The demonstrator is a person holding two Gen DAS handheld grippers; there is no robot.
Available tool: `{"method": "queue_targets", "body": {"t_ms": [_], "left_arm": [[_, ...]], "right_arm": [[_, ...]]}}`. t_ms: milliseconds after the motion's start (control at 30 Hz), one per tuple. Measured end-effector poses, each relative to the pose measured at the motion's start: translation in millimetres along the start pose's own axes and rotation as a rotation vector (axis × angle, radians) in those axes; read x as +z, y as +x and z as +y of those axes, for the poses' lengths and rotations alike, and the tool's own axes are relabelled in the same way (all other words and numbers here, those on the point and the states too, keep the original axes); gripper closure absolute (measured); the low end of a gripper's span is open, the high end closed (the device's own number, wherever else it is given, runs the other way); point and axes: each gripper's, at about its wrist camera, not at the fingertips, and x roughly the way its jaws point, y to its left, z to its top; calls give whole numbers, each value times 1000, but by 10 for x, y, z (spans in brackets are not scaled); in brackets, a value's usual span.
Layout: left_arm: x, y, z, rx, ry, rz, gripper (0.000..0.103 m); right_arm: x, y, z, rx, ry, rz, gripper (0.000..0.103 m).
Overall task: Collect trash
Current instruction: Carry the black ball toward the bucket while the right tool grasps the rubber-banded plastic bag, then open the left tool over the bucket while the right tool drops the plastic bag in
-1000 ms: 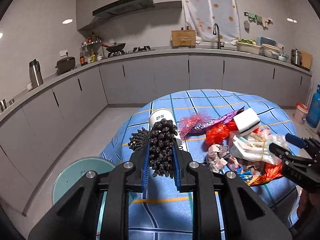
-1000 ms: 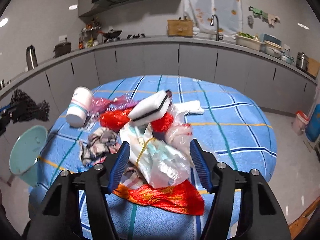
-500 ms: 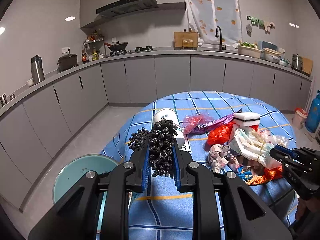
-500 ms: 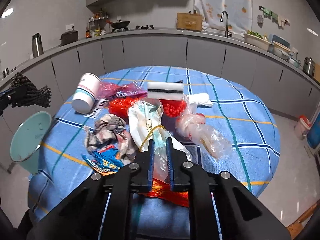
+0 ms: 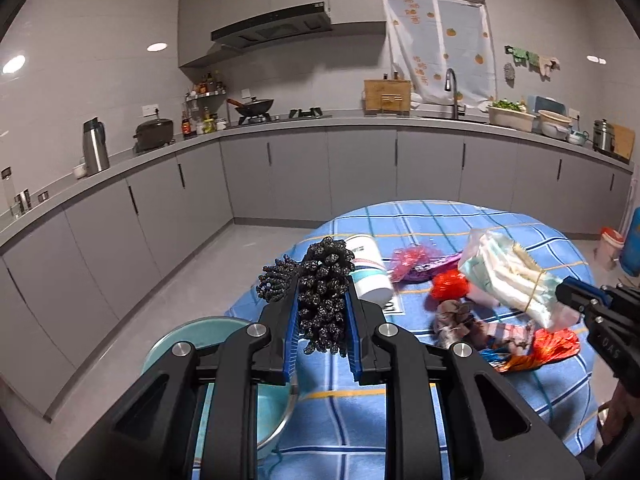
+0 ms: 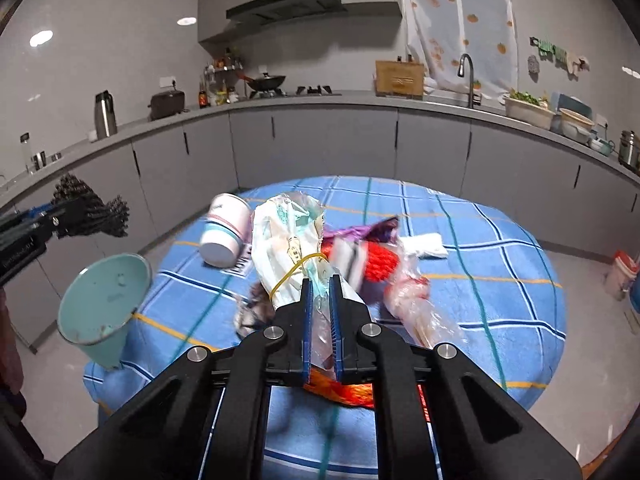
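- Left wrist view: left gripper (image 5: 321, 316) clamps a black beaded bundle (image 5: 323, 292) beside the teal bin (image 5: 188, 336);
- right gripper (image 6: 320, 322) pinches a banded plastic bag (image 6: 290, 246) above the blue checked table (image 6: 480, 280).

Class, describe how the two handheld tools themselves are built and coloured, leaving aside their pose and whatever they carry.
Both the left tool and the right tool are matte black, angular linkage frames with round silver bolts at the pivots. Each has two flat fingers lined with ribbed blue pads. Faint pale lettering marks each tool's side. No cables or sleeves show clearly.
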Motion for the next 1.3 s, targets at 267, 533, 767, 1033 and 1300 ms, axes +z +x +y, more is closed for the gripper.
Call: {"method": "queue_targets", "body": {"t_ms": [267, 533, 767, 1033, 1300], "left_arm": [[-48, -15, 359, 75, -46, 9, 83], [-77, 58, 677, 142, -72, 38, 83], [-170, 119, 853, 167, -98, 63, 83], [-282, 277, 1086, 193, -135, 104, 83], [-409, 462, 1237, 191, -163, 145, 82]], "right_arm": [[128, 63, 281, 66, -25, -24, 94], [243, 225, 615, 151, -52, -29, 94], [337, 375, 933, 232, -79, -21, 94], [383, 612, 1403, 325, -121, 9, 94], [311, 872, 1841, 383, -178, 62, 94]]}}
